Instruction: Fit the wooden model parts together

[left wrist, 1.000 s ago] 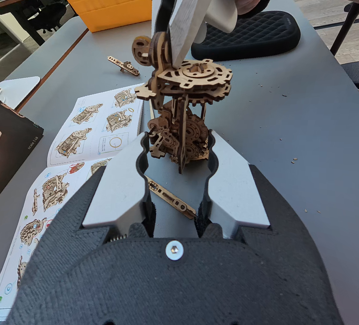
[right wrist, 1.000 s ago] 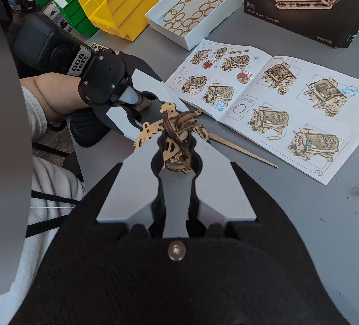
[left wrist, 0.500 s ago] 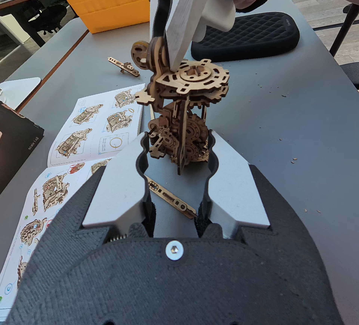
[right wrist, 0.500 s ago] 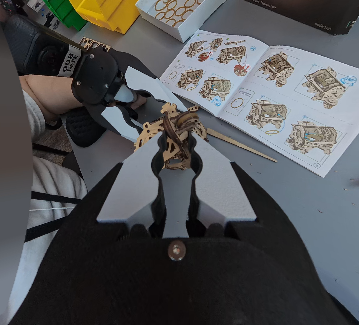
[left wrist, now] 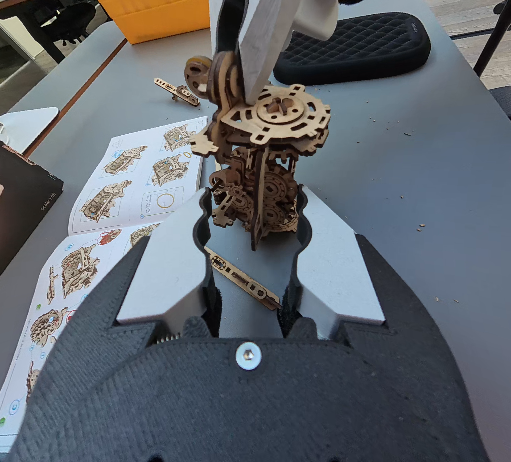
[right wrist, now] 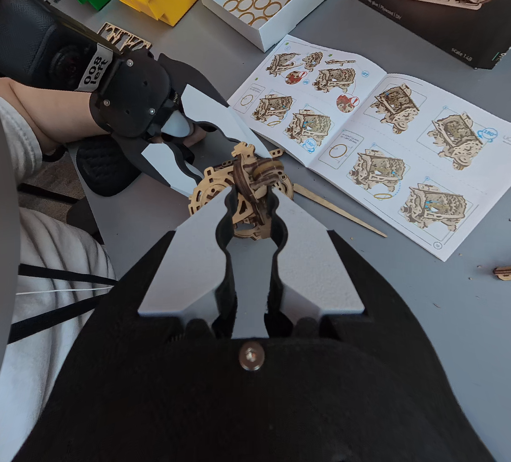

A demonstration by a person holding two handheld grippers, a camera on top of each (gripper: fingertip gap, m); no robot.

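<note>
Left gripper (left wrist: 253,206): my jaws clamp the lower gear stack of the wooden model (left wrist: 260,161), standing on end on the grey table (left wrist: 387,200), centre.
Right gripper (right wrist: 251,194): jaws narrow, pinching a small wheel part (right wrist: 258,172) against the model's far top edge.
Progress: I judge it largely built; this part is still being seated.
Left over: 1 loose slotted wooden strip (left wrist: 243,277) lies near, between my left jaws.
Hidden: the joint itself, behind the right fingers.
</note>
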